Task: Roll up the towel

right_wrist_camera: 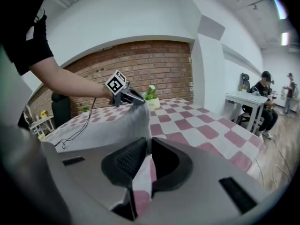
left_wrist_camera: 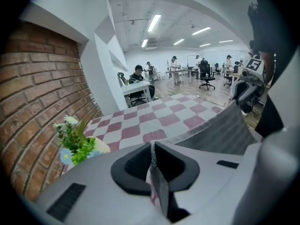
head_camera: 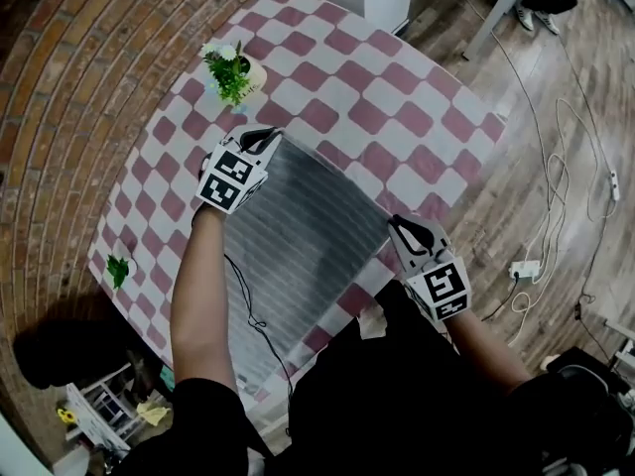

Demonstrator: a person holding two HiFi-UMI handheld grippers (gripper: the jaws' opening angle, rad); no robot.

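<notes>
Jaws of the left gripper and right gripper pinch corners of the towel.
Soft, light cloth hangs limp between them; corner holds likely suit rolling.

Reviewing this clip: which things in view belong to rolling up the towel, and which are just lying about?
Belongs to the job:
grey towel; left hand-held gripper and right hand-held gripper, each shut on a towel corner.

Just lying about:
potted flowers; checked tablecloth under the towel; small green plant; power strip on the floor.
</notes>
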